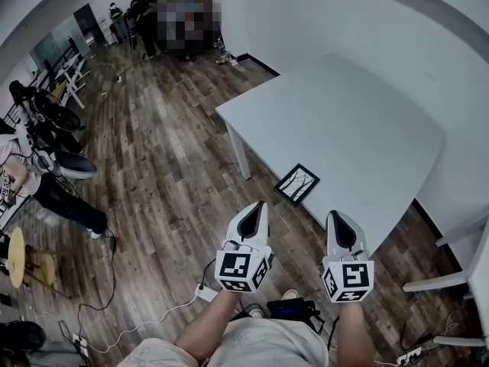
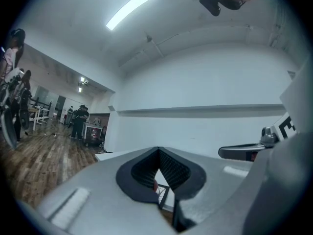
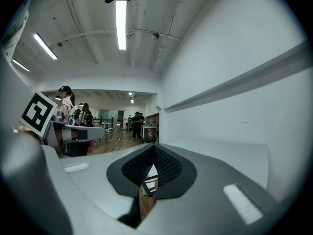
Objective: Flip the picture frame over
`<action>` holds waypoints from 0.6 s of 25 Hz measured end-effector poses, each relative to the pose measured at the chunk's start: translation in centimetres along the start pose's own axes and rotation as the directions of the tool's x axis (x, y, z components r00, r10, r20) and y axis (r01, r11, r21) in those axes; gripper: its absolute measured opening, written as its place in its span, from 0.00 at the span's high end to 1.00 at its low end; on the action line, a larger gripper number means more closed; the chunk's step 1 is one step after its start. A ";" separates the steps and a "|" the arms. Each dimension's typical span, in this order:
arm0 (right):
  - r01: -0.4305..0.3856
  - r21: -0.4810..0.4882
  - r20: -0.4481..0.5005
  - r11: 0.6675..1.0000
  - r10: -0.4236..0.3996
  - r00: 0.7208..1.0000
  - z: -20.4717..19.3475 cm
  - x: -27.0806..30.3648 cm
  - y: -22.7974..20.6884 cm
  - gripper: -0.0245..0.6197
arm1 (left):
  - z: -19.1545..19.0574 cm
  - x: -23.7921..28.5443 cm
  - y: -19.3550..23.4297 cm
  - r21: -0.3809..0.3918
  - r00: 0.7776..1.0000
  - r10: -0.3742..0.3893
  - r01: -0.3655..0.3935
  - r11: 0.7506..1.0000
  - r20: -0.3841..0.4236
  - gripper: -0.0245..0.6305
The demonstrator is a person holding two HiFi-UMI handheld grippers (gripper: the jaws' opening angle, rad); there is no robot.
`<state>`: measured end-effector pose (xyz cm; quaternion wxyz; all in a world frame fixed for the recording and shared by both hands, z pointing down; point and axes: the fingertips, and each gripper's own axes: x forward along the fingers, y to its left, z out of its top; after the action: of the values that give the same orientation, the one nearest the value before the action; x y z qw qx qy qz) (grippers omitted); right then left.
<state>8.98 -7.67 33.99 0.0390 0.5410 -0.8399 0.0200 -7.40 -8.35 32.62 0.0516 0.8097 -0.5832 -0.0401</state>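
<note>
A small black picture frame [image 1: 297,183] with a branch drawing facing up lies at the near left edge of the white table [image 1: 344,121]. My left gripper [image 1: 254,207] and right gripper [image 1: 338,218] hang side by side over the floor, short of the table and below the frame, jaws pointing toward it. Both are shut with nothing between them. In the left gripper view, a sliver of the frame [image 2: 163,196] shows through the slit under the shut gripper [image 2: 159,153]. The right gripper view shows the same past its gripper [image 3: 154,148], with the frame [image 3: 148,185] below.
A white chair [image 1: 451,281] stands at the right, by the table's corner. A power strip [image 1: 205,292] with cables and a dark box [image 1: 294,309] lie on the wooden floor near my feet. A person [image 1: 61,197] and a yellow stool [image 1: 17,258] are at the left.
</note>
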 end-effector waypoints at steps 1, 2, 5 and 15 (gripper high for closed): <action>-0.005 0.003 0.002 1.000 0.005 1.000 0.0 0.2 -0.7 0.92 | 0.0 0.6 -0.6 0.002 1.000 0.000 0.000 1.000 -0.002 0.96; -0.008 0.009 0.005 1.000 0.008 1.000 -0.1 0.4 -1.3 0.92 | 0.0 1.2 -1.1 0.004 1.000 -0.002 0.002 1.000 -0.004 0.96; -0.016 0.032 0.011 0.999 0.016 1.000 -0.3 1.0 -3.0 0.92 | -0.2 2.5 -2.1 0.006 1.000 0.003 -0.003 1.000 -0.010 0.96; -0.039 0.053 -0.016 0.998 0.040 0.999 -1.8 2.2 -4.7 0.92 | -1.8 4.9 -2.8 0.039 0.999 0.025 -0.023 0.999 -0.042 0.96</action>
<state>12.49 -11.47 35.93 0.0317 0.5250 -0.8492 0.0474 -2.97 -12.00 34.00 0.0490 0.8041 -0.5923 -0.0108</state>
